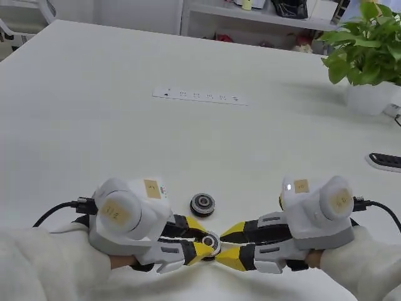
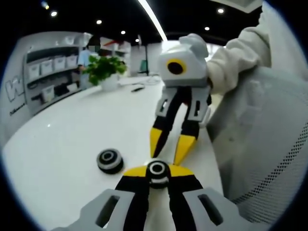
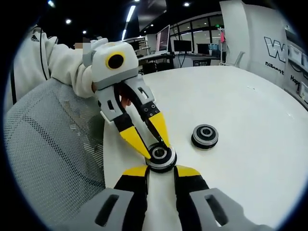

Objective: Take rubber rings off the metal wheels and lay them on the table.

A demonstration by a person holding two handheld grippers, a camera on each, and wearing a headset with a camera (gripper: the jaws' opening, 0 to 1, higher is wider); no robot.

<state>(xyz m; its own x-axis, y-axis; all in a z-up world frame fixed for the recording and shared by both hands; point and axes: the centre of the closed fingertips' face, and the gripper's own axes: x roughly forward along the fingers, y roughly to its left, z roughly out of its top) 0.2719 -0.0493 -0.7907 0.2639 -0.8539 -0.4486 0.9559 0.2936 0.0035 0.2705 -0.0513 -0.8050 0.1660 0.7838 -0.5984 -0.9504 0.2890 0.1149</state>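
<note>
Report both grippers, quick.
Left gripper: closed on the wheel.
Right gripper: jaws apart at that wheel; grip cannot be told.

From held wheel (image 1: 210,243) | 12 o'clock: spare wheel (image 1: 202,204) near, power strip (image 1: 199,95) beyond | 2 o'clock: potted plant (image 1: 366,47) far | 10 o'clock: open table (image 1: 94,94), free passage

Seen from above and behind, the head view looks down on the left gripper (image 1: 202,249) and right gripper (image 1: 229,246), both near. Each gripper view looks low along its own jaws, facing the other claw head-on at close range. All three share the metal wheel (image 1: 211,243) between the claw tips and the second wheel (image 1: 202,204) near them.
</note>
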